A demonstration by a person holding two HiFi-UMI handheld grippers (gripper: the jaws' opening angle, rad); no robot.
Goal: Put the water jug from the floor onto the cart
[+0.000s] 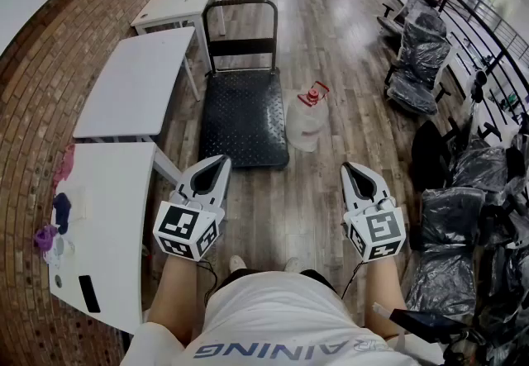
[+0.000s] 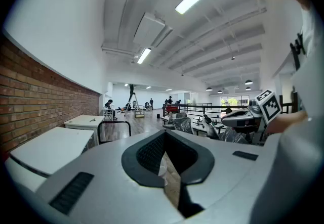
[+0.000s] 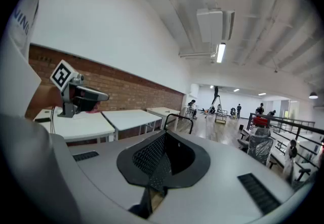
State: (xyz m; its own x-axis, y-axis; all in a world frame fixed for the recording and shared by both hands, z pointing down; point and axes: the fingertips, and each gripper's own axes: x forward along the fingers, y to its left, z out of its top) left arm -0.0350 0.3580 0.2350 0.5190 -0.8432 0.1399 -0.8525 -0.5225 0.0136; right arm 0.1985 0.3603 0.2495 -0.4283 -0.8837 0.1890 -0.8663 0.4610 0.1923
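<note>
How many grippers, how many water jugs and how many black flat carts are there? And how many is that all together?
grippers: 2 (left gripper, right gripper)
water jug: 1
black flat cart: 1
total: 4

The wooden plank floor (image 1: 322,199) carries a flat black cart (image 1: 242,121) with an upright handle. A clear water jug (image 1: 307,123) rests on the boards just beside its right edge. White tables (image 1: 136,83) stand along the left.
</note>
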